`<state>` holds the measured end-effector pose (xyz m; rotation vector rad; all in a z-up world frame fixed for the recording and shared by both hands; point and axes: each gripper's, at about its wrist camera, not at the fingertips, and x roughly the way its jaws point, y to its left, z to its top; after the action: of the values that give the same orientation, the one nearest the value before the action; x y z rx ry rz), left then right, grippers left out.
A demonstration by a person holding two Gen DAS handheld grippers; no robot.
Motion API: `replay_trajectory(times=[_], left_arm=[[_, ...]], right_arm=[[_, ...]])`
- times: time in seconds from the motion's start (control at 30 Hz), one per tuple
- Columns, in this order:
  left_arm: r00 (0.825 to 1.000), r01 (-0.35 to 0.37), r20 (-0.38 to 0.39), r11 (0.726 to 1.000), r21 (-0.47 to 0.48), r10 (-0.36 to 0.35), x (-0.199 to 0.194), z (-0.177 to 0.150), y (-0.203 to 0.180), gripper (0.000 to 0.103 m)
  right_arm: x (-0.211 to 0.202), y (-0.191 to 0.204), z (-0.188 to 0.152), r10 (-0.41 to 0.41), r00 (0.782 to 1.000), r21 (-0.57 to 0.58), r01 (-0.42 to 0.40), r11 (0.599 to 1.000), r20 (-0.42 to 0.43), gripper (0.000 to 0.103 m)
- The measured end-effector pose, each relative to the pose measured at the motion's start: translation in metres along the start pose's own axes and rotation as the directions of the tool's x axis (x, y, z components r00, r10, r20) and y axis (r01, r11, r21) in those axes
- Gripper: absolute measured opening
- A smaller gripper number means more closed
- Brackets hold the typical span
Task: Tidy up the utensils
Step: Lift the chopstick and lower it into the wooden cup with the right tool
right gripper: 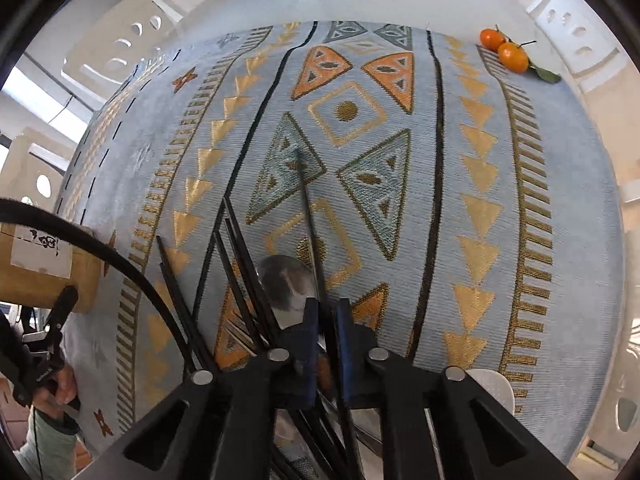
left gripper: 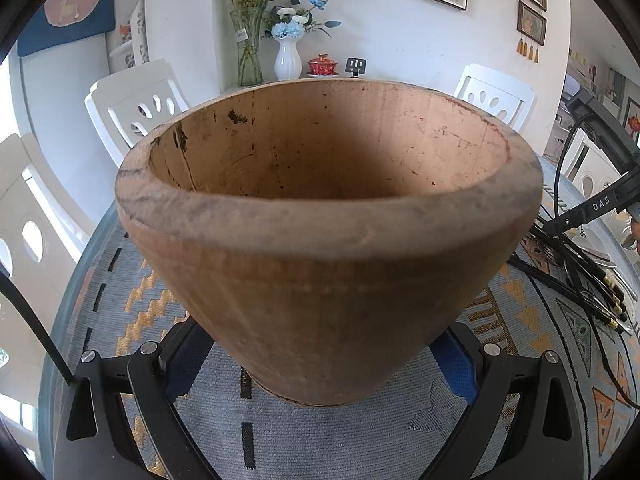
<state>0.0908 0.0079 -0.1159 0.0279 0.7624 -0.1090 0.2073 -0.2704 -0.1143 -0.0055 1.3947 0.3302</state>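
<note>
While R gripper [right gripper: 327, 344] is clamped shut on one black chopstick [right gripper: 310, 224] over the utensil pile | wooden holder [left gripper: 320, 216] gripped by L gripper [left gripper: 320, 364], jaws wide | chopstick to be lifted straight, tip kept low.

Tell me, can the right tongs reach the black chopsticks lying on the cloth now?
Probably yes. The right tongs hang directly over the chopsticks with nothing in between, and they already look closed on one chopstick.
</note>
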Motion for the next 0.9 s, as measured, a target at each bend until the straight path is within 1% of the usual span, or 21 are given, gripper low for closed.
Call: replay_trajectory(times=[0.1,0.17,0.27,0.4,0.5,0.63,0.73,0.87,0.9], left_arm=[[1.000,0.002,-0.001,1.000,-0.003,-0.002,0.000,0.000,0.001,0.098],[1.000,0.003,-0.001,1.000,-0.003,-0.003,0.000,0.000,0.001,0.098],[1.000,0.002,-0.001,1.000,-0.003,-0.002,0.000,0.001,0.002,0.098],[1.000,0.002,-0.002,1.000,-0.003,-0.002,0.000,0.001,0.002,0.098],[1.000,0.002,-0.001,1.000,-0.003,-0.002,0.000,0.001,0.002,0.098],[1.000,0.003,-0.001,1.000,-0.003,-0.003,0.000,0.001,0.002,0.098],[1.000,0.005,-0.006,1.000,-0.004,-0.005,0.001,0.001,0.002,0.098],[1.000,0.006,-0.009,1.000,-0.005,-0.006,0.002,0.002,0.003,0.098],[1.000,0.007,-0.008,1.000,-0.005,-0.007,0.002,0.002,0.002,0.098]], right_arm=[[-0.008,0.001,-0.002,-0.021,1.000,-0.018,0.021,1.000,0.014,0.005],[-0.017,0.001,-0.003,-0.006,0.999,-0.018,0.007,1.000,0.047,0.005],[-0.035,0.001,-0.010,-0.007,0.995,-0.007,0.008,1.000,0.095,0.005],[-0.059,0.010,-0.026,-0.018,0.983,-0.019,0.022,1.000,0.184,0.005],[-0.075,0.018,-0.040,-0.022,0.972,-0.025,0.028,0.999,0.232,0.005],[-0.096,0.032,-0.053,-0.022,0.951,-0.041,0.036,0.998,0.309,0.005],[-0.114,0.046,-0.053,-0.016,0.929,-0.056,0.040,0.998,0.369,0.005],[-0.143,0.070,-0.047,-0.010,0.883,-0.082,0.055,0.995,0.470,0.005],[-0.154,0.078,-0.044,-0.001,0.863,-0.090,0.053,0.995,0.505,0.005]])
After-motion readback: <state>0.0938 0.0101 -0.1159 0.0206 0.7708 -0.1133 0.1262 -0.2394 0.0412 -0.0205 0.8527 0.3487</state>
